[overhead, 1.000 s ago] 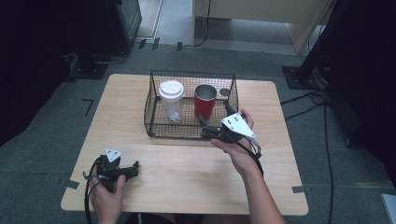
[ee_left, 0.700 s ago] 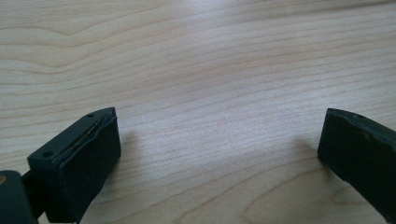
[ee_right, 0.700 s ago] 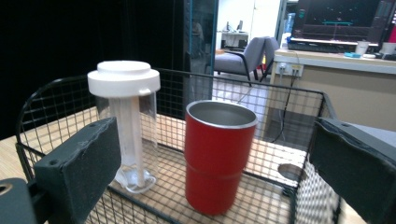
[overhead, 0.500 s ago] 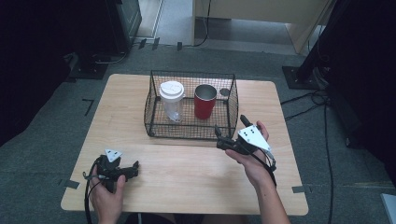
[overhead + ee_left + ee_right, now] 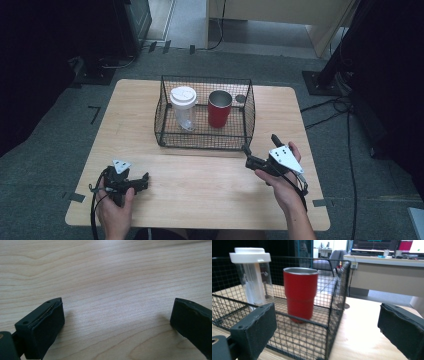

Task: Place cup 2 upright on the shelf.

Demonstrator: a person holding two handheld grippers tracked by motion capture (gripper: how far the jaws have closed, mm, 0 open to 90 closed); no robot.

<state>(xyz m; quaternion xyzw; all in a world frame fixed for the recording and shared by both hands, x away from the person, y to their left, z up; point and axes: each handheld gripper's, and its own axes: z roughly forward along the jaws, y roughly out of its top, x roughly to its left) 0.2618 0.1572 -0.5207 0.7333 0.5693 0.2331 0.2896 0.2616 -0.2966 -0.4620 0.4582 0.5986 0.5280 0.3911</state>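
A black wire basket (image 5: pixel 205 135) stands at the back middle of the wooden table (image 5: pixel 200 185). Inside it stand a red metal tumbler (image 5: pixel 219 108) (image 5: pixel 300 296) and a clear cup with a white lid (image 5: pixel 183 107) (image 5: pixel 253 277), both upright. My right gripper (image 5: pixel 259 150) (image 5: pixel 327 335) hangs open and empty just off the basket's front right corner, pointing toward it. My left gripper (image 5: pixel 142 181) (image 5: pixel 117 322) rests open on bare wood near the front left edge, nothing between its jaws.
A small grey round object (image 5: pixel 240 99) lies behind the basket's right side. Tape marks (image 5: pixel 320 202) sit at the table's front corners. Cables (image 5: pixel 335 107) run on the floor to the right. Bare wood spreads between the two hands.
My right gripper has drawn back from above the basket's right front, toward the person and down, ending outside its front right corner. The left gripper has stayed put.
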